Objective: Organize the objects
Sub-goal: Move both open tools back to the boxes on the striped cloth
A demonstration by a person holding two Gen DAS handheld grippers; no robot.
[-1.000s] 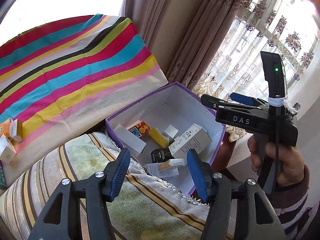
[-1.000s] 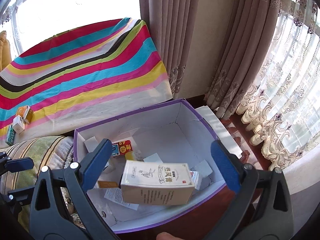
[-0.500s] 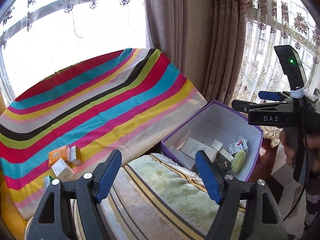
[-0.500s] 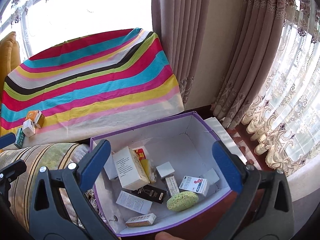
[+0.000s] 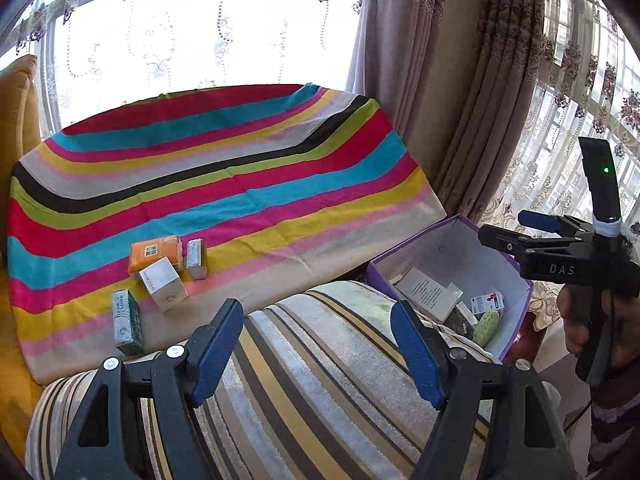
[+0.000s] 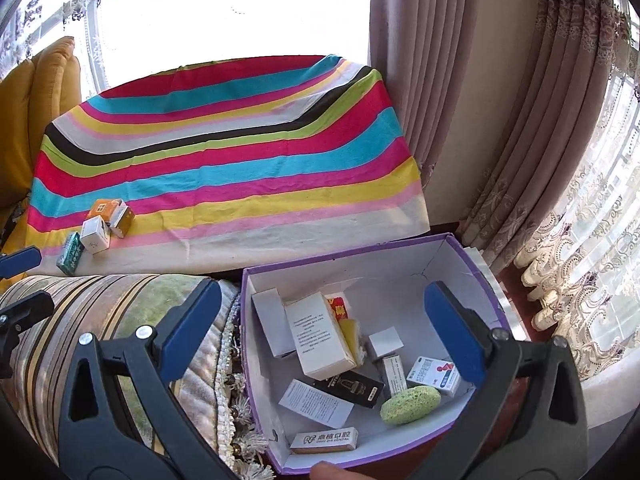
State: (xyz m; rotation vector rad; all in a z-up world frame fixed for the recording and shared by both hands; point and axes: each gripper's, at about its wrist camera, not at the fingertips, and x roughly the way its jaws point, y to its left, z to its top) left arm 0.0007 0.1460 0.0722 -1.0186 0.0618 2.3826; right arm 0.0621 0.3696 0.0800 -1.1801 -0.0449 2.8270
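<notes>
**Purple box holds most items; four boxes left on cloth**

Purple-rimmed white cardboard box [image 6: 460,264] sits right of the striped cushion [image 5: 320,360]. Inside: tall white carton [image 6: 320,336] leaning on a plain white box [image 6: 270,322], red-and-yellow packet [image 6: 338,306], black flat box [image 6: 352,388], green oval sponge [image 6: 410,399], blue-and-red printed box [image 6: 434,374], dental-branded slim box [image 6: 324,439], paper leaflet [image 6: 314,403].

On the rainbow-striped cloth [image 5: 240,184], clustered together: orange box [image 5: 154,254], white cube box [image 5: 164,284], green-white box [image 5: 128,322], small tan box [image 5: 196,258].

Left gripper [image 5: 316,350]: fingers wide apart, empty, above the cushion. Right gripper [image 6: 320,334]: fingers spread wide, holding nothing, over the purple box.
</notes>
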